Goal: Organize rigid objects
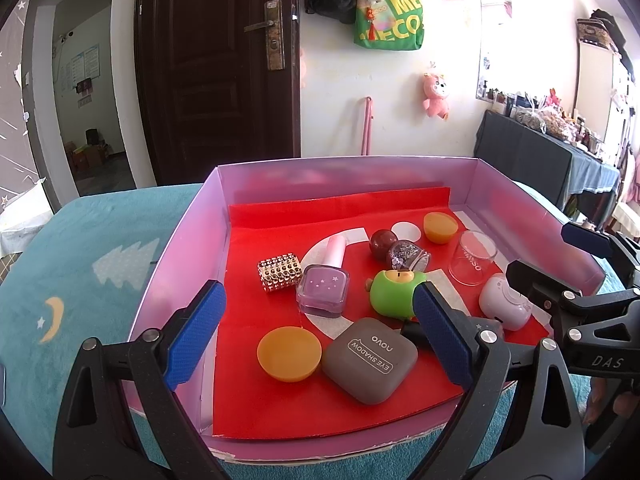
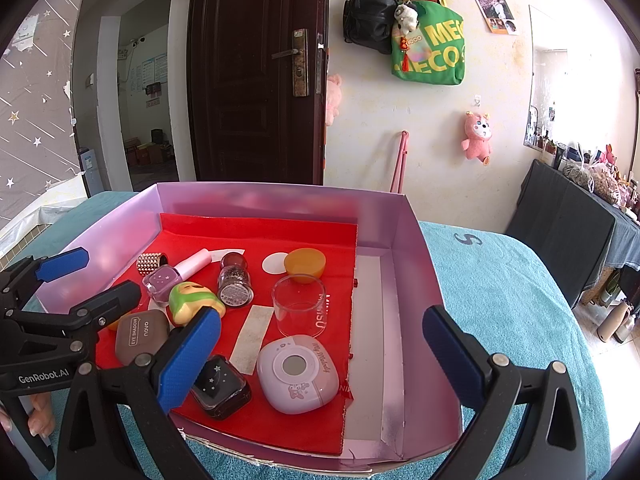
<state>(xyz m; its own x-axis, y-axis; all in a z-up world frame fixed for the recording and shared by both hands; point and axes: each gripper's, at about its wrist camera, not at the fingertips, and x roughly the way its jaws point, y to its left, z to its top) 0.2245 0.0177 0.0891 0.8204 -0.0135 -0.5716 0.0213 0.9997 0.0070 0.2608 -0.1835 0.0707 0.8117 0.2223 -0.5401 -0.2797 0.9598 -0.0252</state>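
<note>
Both claws are released and hold nothing: the left claw (image 1: 320,336) hovers low in its frame over the grey eye-shadow case (image 1: 370,360), the right claw (image 2: 320,356) over the pale camera-shaped case (image 2: 298,378). The small objects lie scattered on the red liner (image 2: 304,236) inside the pink box (image 2: 416,256), mid-frame, on teal bedding (image 2: 500,280).

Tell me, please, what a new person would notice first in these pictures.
First, the bright red liner inside the pink box, crowded with small cosmetics. Near its front lie a grey eye shadow case and an orange lid, with a green toy at the centre.
</note>
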